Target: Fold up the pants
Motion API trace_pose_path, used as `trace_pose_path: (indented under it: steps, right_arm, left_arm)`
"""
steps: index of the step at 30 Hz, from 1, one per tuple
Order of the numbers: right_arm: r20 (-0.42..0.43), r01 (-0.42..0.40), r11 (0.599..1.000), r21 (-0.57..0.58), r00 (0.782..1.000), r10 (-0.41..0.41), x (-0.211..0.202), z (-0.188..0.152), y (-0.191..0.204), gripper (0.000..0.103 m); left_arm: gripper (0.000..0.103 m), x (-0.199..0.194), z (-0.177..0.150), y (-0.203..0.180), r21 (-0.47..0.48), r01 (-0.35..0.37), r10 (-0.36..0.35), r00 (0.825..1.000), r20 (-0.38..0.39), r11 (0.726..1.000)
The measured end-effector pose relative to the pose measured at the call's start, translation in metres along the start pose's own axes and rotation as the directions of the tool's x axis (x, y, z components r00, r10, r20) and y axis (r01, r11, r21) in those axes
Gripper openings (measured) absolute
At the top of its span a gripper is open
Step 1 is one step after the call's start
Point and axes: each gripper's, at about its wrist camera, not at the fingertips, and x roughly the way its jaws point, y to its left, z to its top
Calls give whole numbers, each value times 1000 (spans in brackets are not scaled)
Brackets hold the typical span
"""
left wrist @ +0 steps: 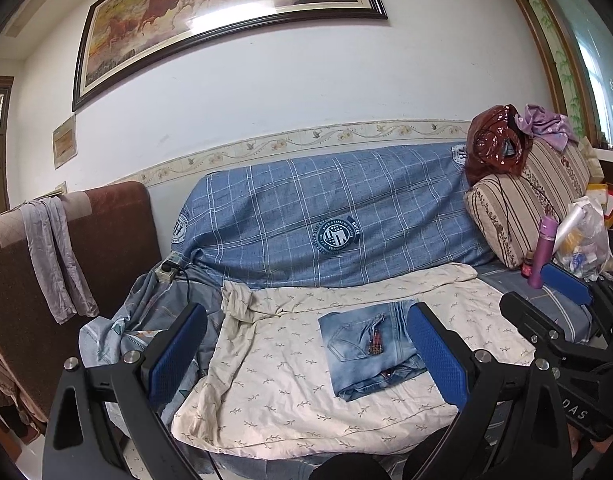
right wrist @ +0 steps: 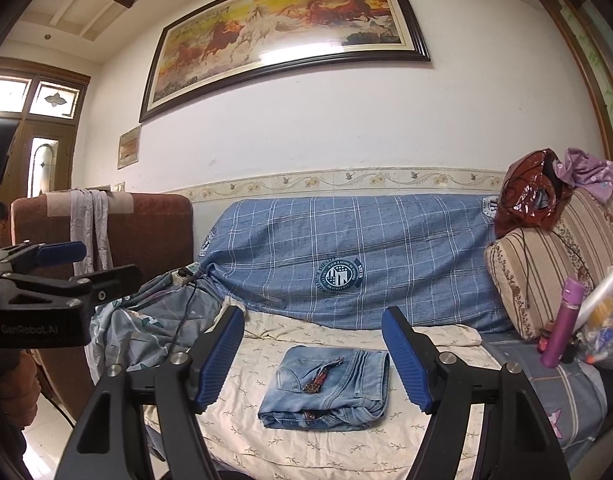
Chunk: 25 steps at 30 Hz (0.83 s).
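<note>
Both pairs of blue-padded black fingers spread wide with nothing between them: left gripper (left wrist: 306,356) hovering low at the sofa's front edge, right gripper (right wrist: 312,356) likewise raised clear of the cloth. Folded into a compact rectangle, light blue denim pants (right wrist: 330,388) lying flat on a cream sheet with small leaf print (right wrist: 262,360), back pocket facing up, small reddish-brown ornament (right wrist: 320,376) resting on top. From the right wrist view, seen centred between the two fingers; from the left wrist view, sitting just beside the right-hand pad (left wrist: 436,356), partly hidden behind it. Behind the sheet, blue checked sofa cover with a round emblem (right wrist: 346,256) draped over the backrest. To the right, striped beige floral cushion (right wrist: 538,276) with a shiny brown plastic bag (right wrist: 530,192) and a crumpled purple cloth (right wrist: 590,174) on top; purple cylindrical bottle (right wrist: 564,320) standing near the cushion. To the left, brown armchair (right wrist: 154,236) with a grey garment (right wrist: 92,232) hung over its back. High on the white wall, dark-framed painting of running horses (right wrist: 282,36)
</note>
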Motion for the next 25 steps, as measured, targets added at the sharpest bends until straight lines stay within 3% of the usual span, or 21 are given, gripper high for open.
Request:
trace_pose_path:
  steps: [17, 23, 25]
  right_arm:
    - [-40, 11, 1000, 5, 999, -11, 7, -5, -2, 75]
    - [-69, 0, 1000, 18, 998, 1, 27, -9, -3, 75]
    - [-83, 9, 1000, 14, 996, -8, 38, -10, -5, 75]
  left_arm:
    - [100, 11, -5, 2, -18, 32, -32, 999, -31, 999]
    - [100, 26, -5, 3, -25, 31, -32, 999, -26, 999]
    - [100, 43, -7, 3, -32, 31, -33, 998, -58, 999]
